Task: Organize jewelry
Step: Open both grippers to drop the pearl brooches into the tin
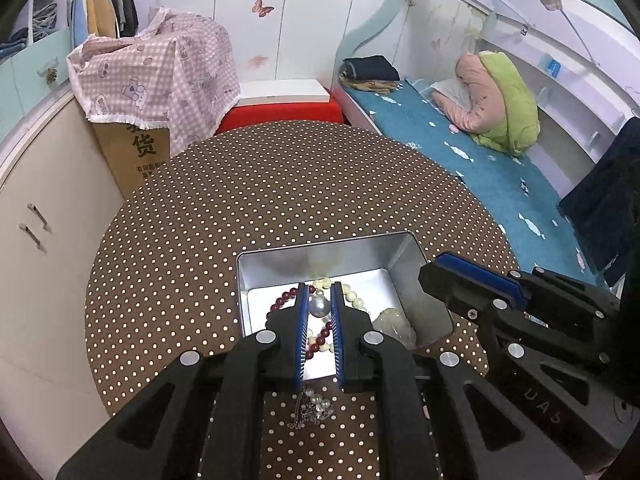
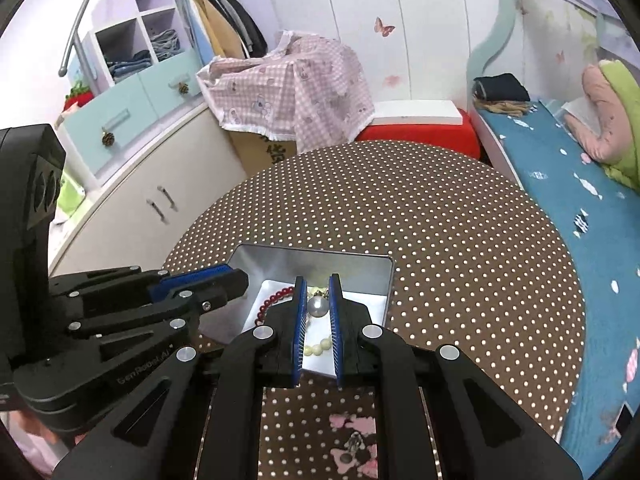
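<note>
An open silver tin (image 1: 412,276) (image 2: 360,276) stands on the dotted table. In it lie a dark red bead bracelet (image 1: 282,300) (image 2: 276,294), a cream bead bracelet (image 1: 354,294) (image 2: 318,348) and a pale yellowish piece (image 1: 394,322). My left gripper (image 1: 320,286) hovers over the tin, shut on a large pearl (image 1: 319,306). A thin chain with small pearls (image 1: 314,406) dangles beneath it. My right gripper (image 2: 318,278) (image 1: 430,272) is shut on another large pearl (image 2: 318,306) above the tin. The left gripper (image 2: 240,278) sits just to its left.
Under the right gripper is a pink flower-shaped piece (image 2: 352,438); I cannot tell whether it hangs or lies on the table (image 2: 460,240). A bed (image 1: 480,168) runs along the right. A cloth-covered carton (image 1: 160,80) and a cabinet (image 1: 48,220) stand left.
</note>
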The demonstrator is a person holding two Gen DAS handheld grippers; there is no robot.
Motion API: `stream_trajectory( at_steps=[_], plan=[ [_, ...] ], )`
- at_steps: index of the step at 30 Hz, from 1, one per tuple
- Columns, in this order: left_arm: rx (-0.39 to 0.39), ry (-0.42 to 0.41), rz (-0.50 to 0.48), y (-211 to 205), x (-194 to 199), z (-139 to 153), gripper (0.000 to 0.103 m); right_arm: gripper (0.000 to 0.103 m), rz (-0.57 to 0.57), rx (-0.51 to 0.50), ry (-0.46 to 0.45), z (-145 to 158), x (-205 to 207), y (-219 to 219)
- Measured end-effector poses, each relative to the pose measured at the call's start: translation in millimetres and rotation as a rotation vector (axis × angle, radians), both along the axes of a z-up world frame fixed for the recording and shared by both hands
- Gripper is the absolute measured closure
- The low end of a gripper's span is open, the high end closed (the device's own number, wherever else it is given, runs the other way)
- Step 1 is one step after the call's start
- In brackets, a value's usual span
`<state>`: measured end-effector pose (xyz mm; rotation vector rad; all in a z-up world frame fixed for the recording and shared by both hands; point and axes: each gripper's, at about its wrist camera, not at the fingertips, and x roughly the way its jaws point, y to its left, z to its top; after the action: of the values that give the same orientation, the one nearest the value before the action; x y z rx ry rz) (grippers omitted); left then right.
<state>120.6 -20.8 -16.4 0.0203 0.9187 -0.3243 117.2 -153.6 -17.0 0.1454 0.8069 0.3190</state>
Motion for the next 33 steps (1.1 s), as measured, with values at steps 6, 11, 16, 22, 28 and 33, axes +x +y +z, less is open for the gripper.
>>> stream_trajectory(
  at_steps=[6, 11, 16, 22, 28, 33],
  plan=[
    [0.003, -0.004, 0.026, 6, 4, 2, 0.069, 0.091, 0.000, 0.010, 0.001, 0, 5, -4],
    [0.001, -0.004, 0.037, 12, 6, 3, 0.065, 0.089, 0.002, 0.031, 0.006, 0, 8, -6],
    [0.013, 0.001, 0.040, 14, 4, 1, 0.061, 0.059, -0.016, 0.026, 0.026, 0, 9, -7],
    [0.021, 0.002, 0.056, 19, 2, 1, 0.054, 0.039, -0.071, 0.009, 0.014, 3, 6, -16],
    [0.028, 0.010, 0.074, 20, -1, -2, 0.046, 0.036, -0.082, 0.022, 0.017, 3, 2, -20],
    [0.029, 0.015, 0.093, 25, -7, -3, 0.040, 0.034, -0.106, 0.020, 0.011, 5, -6, -27]
  ],
)
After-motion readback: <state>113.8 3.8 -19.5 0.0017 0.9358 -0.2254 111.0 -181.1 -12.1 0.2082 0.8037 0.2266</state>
